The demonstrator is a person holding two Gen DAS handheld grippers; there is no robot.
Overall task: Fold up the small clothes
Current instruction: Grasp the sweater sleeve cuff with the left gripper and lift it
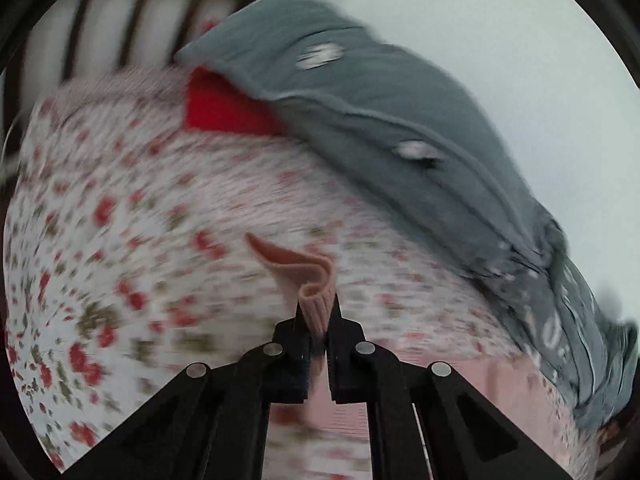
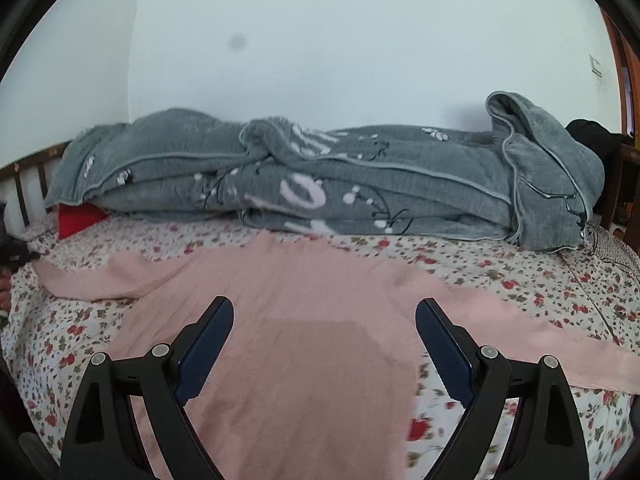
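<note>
A pink ribbed sweater [image 2: 288,320] lies spread flat on the floral bedsheet [image 2: 520,272], both sleeves stretched out to the sides. In the left wrist view my left gripper [image 1: 318,308] is shut on a pinched fold of the pink sweater's sleeve end [image 1: 308,276], lifted off the sheet; the view is blurred. In the right wrist view my right gripper [image 2: 324,312] stands open above the sweater's body, with nothing between its blue pads [image 2: 208,344].
A rumpled grey blanket [image 2: 320,184] with white print lies along the far side of the bed against the pale wall. A red cushion [image 2: 78,216] peeks out under its left end. A slatted wooden headboard [image 1: 132,24] stands at the left.
</note>
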